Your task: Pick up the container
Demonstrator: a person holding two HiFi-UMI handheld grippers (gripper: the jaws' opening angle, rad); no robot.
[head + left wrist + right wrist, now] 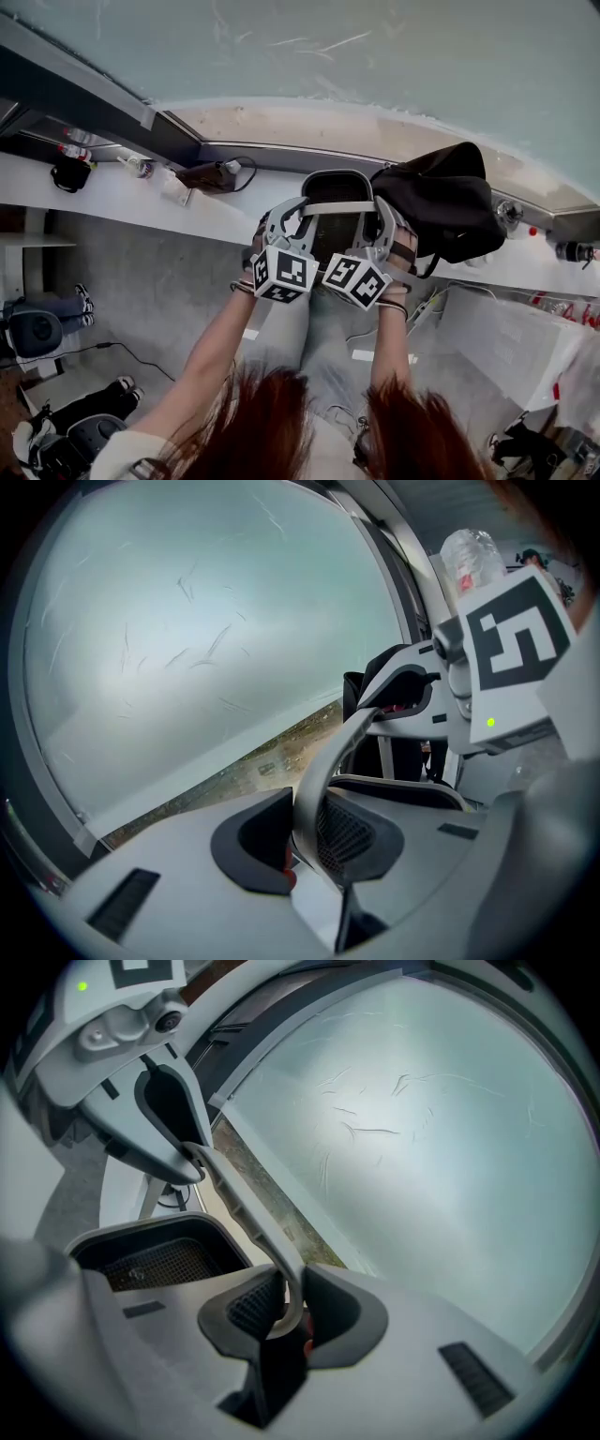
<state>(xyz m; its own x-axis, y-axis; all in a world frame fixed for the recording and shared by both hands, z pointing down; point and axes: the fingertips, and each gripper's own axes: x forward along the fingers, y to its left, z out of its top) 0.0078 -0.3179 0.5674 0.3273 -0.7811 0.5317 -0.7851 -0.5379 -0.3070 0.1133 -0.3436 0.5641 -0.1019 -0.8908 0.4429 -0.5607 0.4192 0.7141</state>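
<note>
My left gripper (302,841) and right gripper (286,1312) jaws both clamp the grey handle (337,208) of the container (333,234), held near the counter (112,202) (black bag (450,202) just beside). If my hands go uneven, it could tilt, or the thin handle could slip.

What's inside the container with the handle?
Dark mesh lining shows inside the container; nothing seen lying on that part. The left gripper and right gripper, both clamped on its handle, cover the rest.

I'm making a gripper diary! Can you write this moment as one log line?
left gripper: shut on handle | right gripper: shut on handle | container: between both grippers | black bag: beside container
</note>
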